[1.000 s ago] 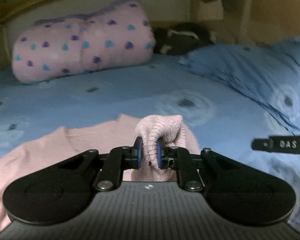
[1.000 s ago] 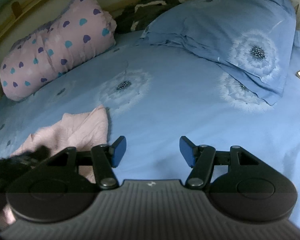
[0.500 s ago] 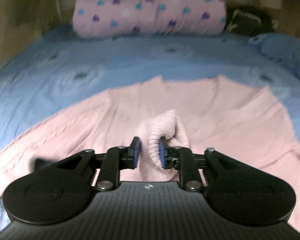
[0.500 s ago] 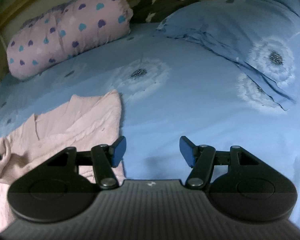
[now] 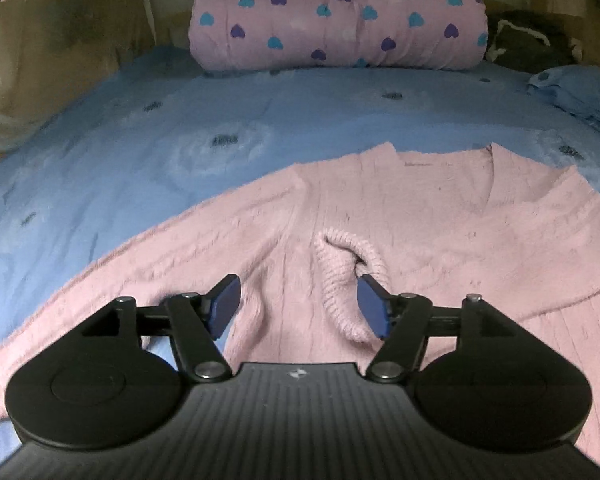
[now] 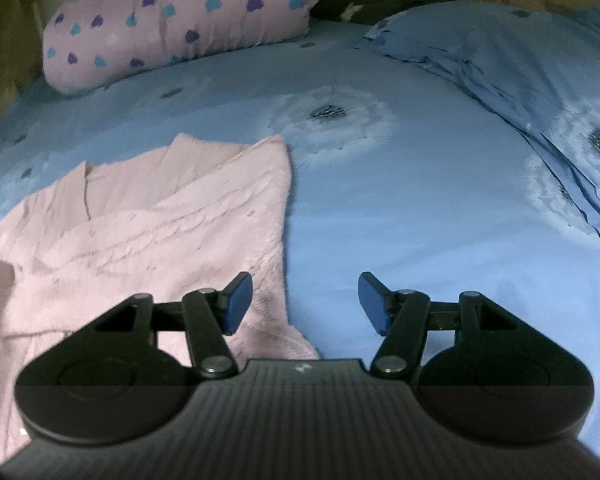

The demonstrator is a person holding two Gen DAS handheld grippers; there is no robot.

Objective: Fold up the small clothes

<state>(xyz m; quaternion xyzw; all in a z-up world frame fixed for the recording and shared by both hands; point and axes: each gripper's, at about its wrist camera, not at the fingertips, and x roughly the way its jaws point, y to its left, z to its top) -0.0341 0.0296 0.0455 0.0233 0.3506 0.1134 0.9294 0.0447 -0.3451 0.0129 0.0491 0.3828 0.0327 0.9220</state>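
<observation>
Both released. Left tool (image 5: pixel 298 306) straddles sleeve cuff (image 5: pixel 350 276) on pink sweater (image 5: pixel 440 208), flat on bed (image 5: pixel 180 120). Risk — right pad touching cuff at 3 o'clock, could drag fold open. Right tool (image 6: pixel 305 300) idle.

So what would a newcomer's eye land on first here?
Probably the pink knit sweater spread on the blue bedsheet, its ribbed cuff lying between the open left gripper. Then the heart-print roll at the bed's far end.
</observation>
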